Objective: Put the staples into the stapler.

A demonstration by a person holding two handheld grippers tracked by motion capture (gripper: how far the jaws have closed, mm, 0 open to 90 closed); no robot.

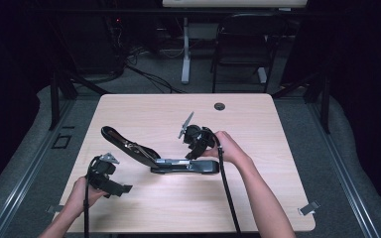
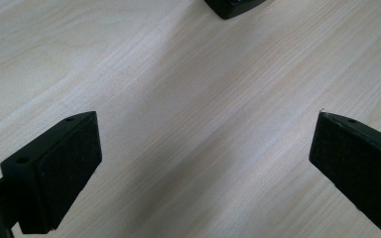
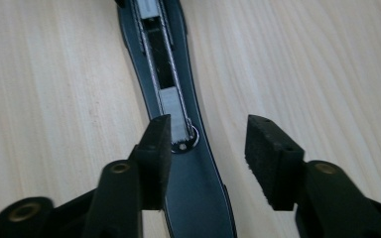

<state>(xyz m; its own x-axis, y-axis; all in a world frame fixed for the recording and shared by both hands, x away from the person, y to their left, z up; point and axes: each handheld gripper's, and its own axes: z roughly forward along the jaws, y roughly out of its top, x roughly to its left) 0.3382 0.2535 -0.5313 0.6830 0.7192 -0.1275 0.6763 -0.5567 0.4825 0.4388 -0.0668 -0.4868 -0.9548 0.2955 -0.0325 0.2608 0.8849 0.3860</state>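
Above table (image 1: 144,106) | right tool (image 3: 208,144) open over stapler (image 3: 198,198) base

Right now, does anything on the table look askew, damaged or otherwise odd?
Only the black stapler: it lies swung open, its top arm raised toward the table's left while the base rests flat, metal channel exposed. No visible damage or spill. The right claw hovers open over the base; the left claw is open above bare table.

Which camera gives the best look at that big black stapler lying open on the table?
The high view: the whole stapler shows, its top arm swung up to the left. The right gripper view shows its metal staple channel close up; the left gripper view catches just a dark corner.
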